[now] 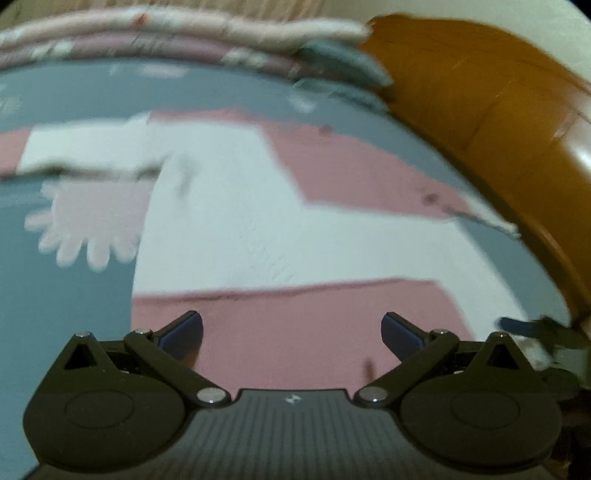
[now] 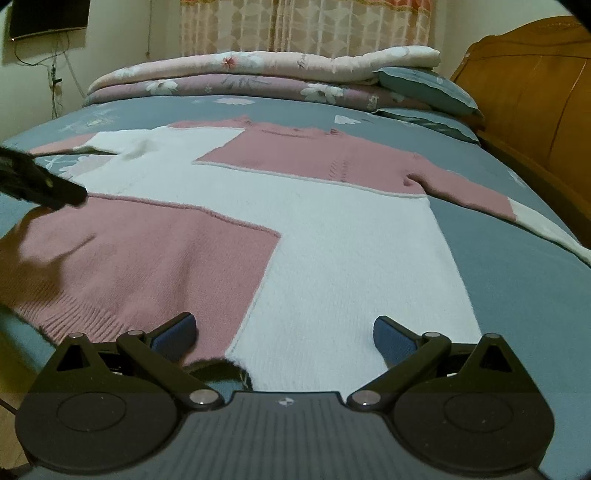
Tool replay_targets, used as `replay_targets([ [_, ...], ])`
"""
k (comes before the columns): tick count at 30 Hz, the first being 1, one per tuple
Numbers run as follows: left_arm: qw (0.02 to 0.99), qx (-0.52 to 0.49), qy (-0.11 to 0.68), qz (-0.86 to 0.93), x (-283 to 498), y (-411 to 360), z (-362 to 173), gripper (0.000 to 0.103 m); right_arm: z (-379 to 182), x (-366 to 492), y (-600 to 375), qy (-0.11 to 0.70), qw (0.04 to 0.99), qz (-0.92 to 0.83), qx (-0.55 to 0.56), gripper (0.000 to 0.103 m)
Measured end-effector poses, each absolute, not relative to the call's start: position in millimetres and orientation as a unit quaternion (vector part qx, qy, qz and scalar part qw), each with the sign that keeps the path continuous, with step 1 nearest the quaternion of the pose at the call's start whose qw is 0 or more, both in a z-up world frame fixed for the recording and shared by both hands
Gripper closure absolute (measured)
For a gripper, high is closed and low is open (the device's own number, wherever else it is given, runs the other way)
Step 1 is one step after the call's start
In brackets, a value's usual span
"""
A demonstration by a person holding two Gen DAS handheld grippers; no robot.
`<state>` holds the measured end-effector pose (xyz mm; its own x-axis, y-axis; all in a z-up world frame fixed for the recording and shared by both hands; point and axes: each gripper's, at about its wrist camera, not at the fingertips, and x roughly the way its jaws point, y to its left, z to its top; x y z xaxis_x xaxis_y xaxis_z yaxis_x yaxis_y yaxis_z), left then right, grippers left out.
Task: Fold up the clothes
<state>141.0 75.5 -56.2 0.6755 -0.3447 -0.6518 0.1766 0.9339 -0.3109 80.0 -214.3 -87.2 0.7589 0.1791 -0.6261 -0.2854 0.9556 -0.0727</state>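
Observation:
A pink and white block-patterned sweater (image 2: 332, 229) lies spread flat on the bed, hem toward me, one sleeve (image 2: 480, 192) stretched out to the right. My right gripper (image 2: 284, 338) is open just above the hem, where pink meets white. The left wrist view is blurred; in it the same sweater (image 1: 229, 221) fills the middle, and my left gripper (image 1: 291, 332) is open over a pink panel with nothing between its fingers. The left gripper's dark tip (image 2: 55, 192) shows at the left edge of the right wrist view, over the sweater's left side.
The bed has a grey-blue floral sheet (image 2: 498, 258). Folded pink quilts (image 2: 258, 74) and grey pillows (image 2: 424, 92) are stacked at the far end. A wooden headboard (image 2: 535, 92) stands on the right. A curtain (image 2: 303, 26) hangs behind, and a wall screen (image 2: 48, 14) with cables at far left.

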Motion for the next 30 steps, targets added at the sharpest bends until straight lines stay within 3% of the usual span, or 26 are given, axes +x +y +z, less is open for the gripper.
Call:
replay_targets([
  [9, 0.913, -0.087, 0.374, -0.14, 121, 74, -43, 0.001, -58, 88, -194, 0.267, 0.946, 0.166, -0.075, 0.0],
  [15, 0.91, -0.077, 0.384, -0.134, 117, 77, -53, 0.001, -74, 126, -170, 0.312, 0.931, 0.138, -0.129, 0.0],
  [20, 0.906, -0.106, 0.386, -0.139, 116, 90, -44, 0.001, -77, 122, -206, 0.352, 0.923, 0.145, -0.06, 0.0],
  [26, 0.917, -0.094, 0.351, -0.165, 151, 87, -23, 0.001, -53, 126, -205, 0.32, 0.931, 0.156, -0.078, 0.0],
  [30, 0.909, -0.098, 0.372, -0.159, 182, 83, -30, 0.001, -48, 156, -184, 0.33, 0.926, 0.167, -0.081, 0.0],
])
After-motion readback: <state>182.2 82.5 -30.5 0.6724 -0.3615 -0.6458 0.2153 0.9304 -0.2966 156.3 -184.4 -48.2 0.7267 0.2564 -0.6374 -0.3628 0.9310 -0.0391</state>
